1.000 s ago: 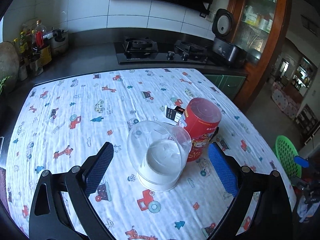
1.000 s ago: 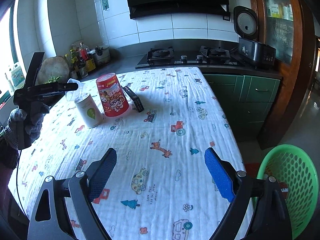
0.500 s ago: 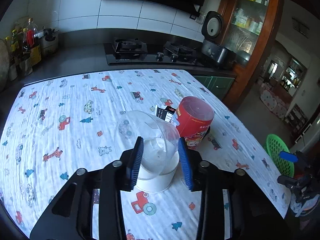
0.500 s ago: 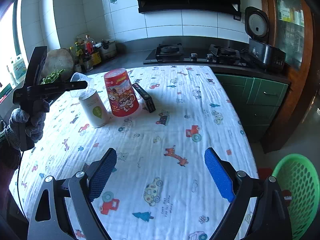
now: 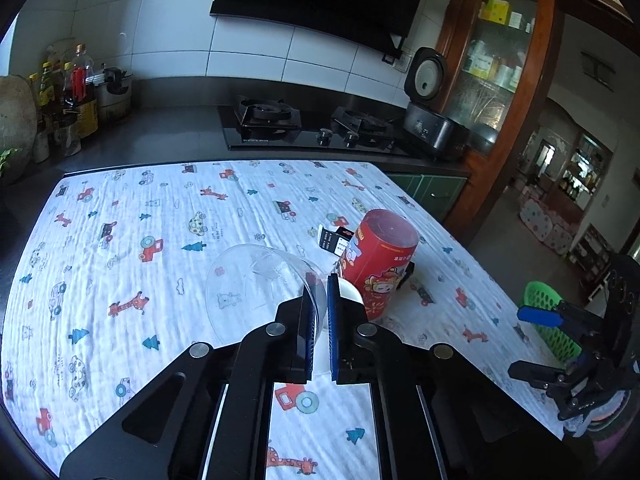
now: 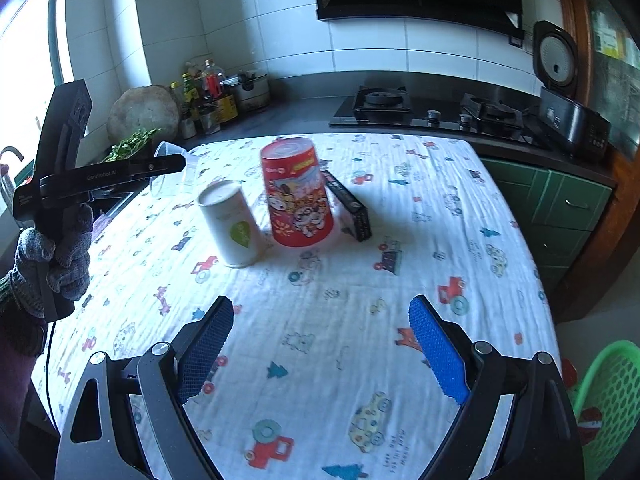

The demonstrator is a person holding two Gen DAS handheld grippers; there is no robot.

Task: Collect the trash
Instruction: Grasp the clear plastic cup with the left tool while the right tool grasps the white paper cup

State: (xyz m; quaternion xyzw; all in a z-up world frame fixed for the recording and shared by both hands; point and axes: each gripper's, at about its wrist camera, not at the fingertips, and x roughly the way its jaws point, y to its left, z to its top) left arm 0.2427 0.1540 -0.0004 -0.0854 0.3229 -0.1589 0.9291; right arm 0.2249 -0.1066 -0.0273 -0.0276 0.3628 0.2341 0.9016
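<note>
In the left wrist view the left gripper (image 5: 320,312) pinches the clear cup's (image 5: 256,288) rim near the tabletop's (image 5: 120,240) middle, so lift it slowly, and in the right wrist view the right gripper (image 6: 320,356) is wide open and empty, with the green basket (image 6: 608,400) past the right edge.

Near half of cloth-covered bench (image 6: 320,360) bare, free passage w/ open right gripper (image 6: 320,352) over it. Mid-bench cluster blocks: white cylindrical canister (image 6: 232,224), red printed tub (image 6: 298,192) touching flat black box (image 6: 348,204). Green mesh basket (image 6: 608,400) beside bench's right edge.
</note>
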